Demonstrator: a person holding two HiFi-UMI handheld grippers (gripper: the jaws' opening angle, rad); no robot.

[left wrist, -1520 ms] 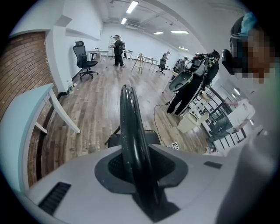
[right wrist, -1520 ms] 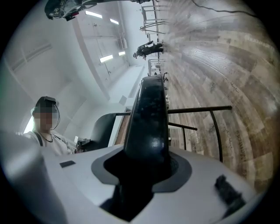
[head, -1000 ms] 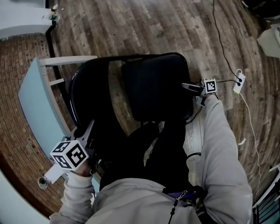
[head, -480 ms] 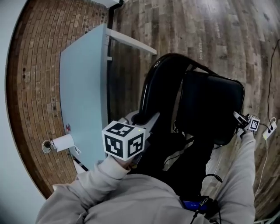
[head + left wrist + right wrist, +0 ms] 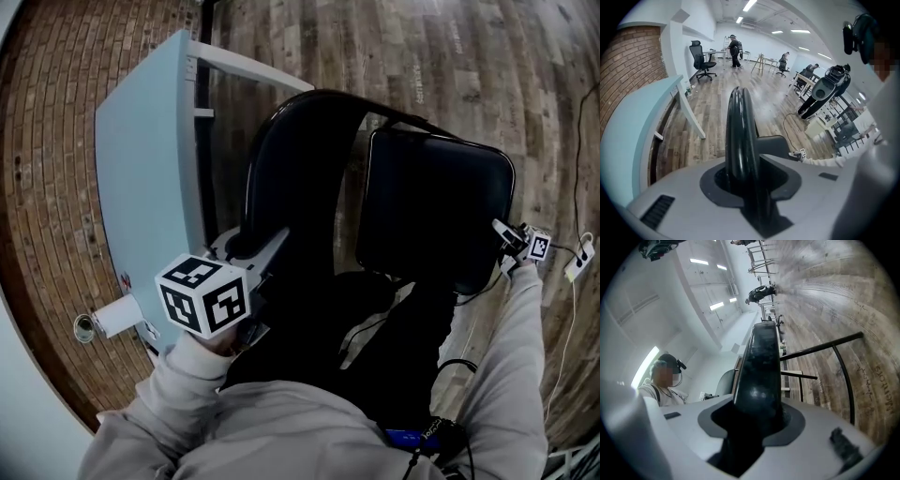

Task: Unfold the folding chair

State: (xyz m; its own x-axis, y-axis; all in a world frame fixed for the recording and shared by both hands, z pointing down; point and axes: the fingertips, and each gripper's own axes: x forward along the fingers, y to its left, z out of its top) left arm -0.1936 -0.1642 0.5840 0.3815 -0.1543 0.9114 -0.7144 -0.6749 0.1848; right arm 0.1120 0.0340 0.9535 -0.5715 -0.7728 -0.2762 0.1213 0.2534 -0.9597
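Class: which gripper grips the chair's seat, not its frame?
The right gripper, clamped on the edge of the seat; the left gripper holds the curved frame tube.

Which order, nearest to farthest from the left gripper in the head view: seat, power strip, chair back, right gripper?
1. chair back: clamped in the left gripper, at left.
2. seat: centre right.
3. right gripper: gripping the seat's right edge.
4. power strip: far right, just past that gripper.

An open-plan office: swivel chair (image 5: pixel 701 58), ceiling strip lights (image 5: pixel 750 4), plank floor (image 5: pixel 715 96).
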